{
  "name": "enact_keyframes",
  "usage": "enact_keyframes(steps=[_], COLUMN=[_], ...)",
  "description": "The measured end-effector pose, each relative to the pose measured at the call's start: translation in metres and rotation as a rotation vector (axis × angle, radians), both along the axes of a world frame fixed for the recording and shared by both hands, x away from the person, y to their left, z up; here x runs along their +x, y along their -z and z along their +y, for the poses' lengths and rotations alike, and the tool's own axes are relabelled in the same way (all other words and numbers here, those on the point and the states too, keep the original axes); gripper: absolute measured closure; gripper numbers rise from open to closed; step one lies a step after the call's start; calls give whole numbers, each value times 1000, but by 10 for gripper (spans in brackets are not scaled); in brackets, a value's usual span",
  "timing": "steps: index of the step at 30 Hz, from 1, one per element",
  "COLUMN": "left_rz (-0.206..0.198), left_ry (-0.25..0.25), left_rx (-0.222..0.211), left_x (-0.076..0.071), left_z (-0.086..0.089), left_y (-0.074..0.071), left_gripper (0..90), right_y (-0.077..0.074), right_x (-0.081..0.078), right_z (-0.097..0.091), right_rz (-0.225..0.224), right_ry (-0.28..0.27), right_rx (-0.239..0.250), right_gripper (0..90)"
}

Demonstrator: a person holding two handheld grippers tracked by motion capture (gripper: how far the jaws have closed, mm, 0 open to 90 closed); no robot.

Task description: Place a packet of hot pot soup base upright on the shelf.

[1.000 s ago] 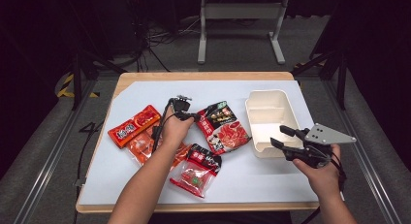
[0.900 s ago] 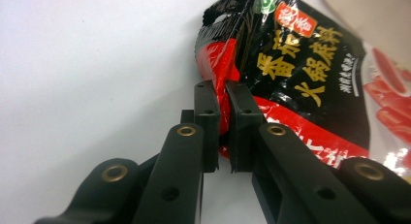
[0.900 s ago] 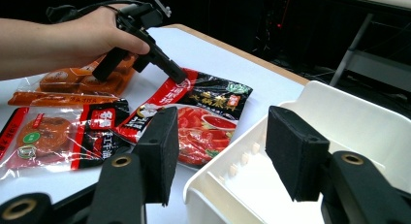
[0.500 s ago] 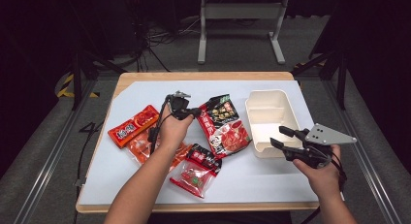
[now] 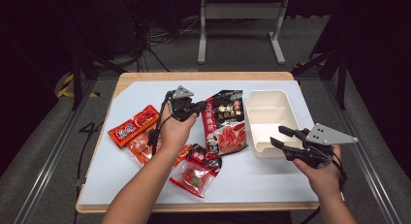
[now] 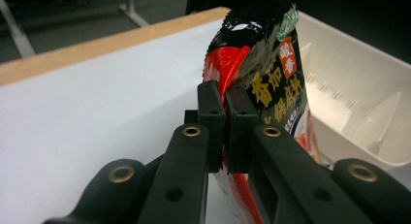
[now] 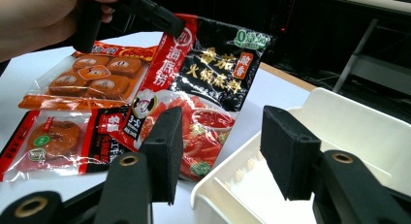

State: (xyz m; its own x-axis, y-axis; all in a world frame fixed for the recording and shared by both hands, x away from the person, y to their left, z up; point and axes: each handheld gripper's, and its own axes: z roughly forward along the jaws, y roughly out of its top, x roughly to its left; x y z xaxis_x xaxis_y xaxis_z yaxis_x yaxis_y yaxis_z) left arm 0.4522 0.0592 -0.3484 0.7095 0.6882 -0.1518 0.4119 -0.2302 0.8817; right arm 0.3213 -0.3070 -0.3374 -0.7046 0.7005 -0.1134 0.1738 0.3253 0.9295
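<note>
My left gripper [image 5: 201, 107] [image 6: 224, 95] is shut on the left edge of a black-and-red sauce packet [image 5: 225, 124] [image 6: 271, 78] and holds that edge tilted up off the white mat. An empty white tray [image 5: 269, 122] [image 6: 358, 103] lies just right of the packet. My right gripper [image 5: 277, 136] [image 7: 225, 136] hovers open over the tray's near corner. Its jaws have just been closing a little; the tray's rim [image 7: 349, 127] shows between them, and the pads press on nothing. The right gripper view also shows the lifted packet [image 7: 208, 73], with the left gripper [image 7: 169, 23] pinching its top corner.
A red snack packet [image 5: 133, 127] and a clear packet of brown cubes [image 5: 140, 149] [image 7: 97, 78] lie left of my left hand. A small red-and-black packet [image 5: 196, 173] [image 7: 53, 141] lies near the front. The white mat [image 5: 131, 98] covers a wooden table.
My left gripper has risen with the sauce packet's left edge, so the packet now tilts up from the mat. The right hand has stayed put.
</note>
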Motion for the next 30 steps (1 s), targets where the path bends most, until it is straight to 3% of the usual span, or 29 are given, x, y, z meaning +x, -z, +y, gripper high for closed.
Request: enact_keyframes(steps=[2,5,10,16,20,22,27,30], left_rz=[-35,-56,-148,-217,-219,-210,-236,-238], left_ry=[6,16,51,69,70,73,88,94], left_rx=[-5,-10,13,30,7,-10,-27,-36], left_x=[-5,-9,-22,-34,-38,-40,-49,-52], left_z=[-1,-2,-2,1,6,8,13,15], left_y=[-6,-10,-22,-33,-38,-40,-45,-46], left_gripper=[877,878,880,880,880,880,879,880], right_y=[-1,-1,-3,-11,-18,-21,-29,-34], right_x=[0,1,3,9,14,16,23,29], right_z=[0,0,1,5,9,13,21,24], right_rz=[0,2,16,14,32,35,46,57], right_ry=[0,-8,-13,-30,-67,-58,-74,-105], right_rx=[4,9,17,33,38,36,32,60], right_gripper=[517,530,560,584,544,518,494,474])
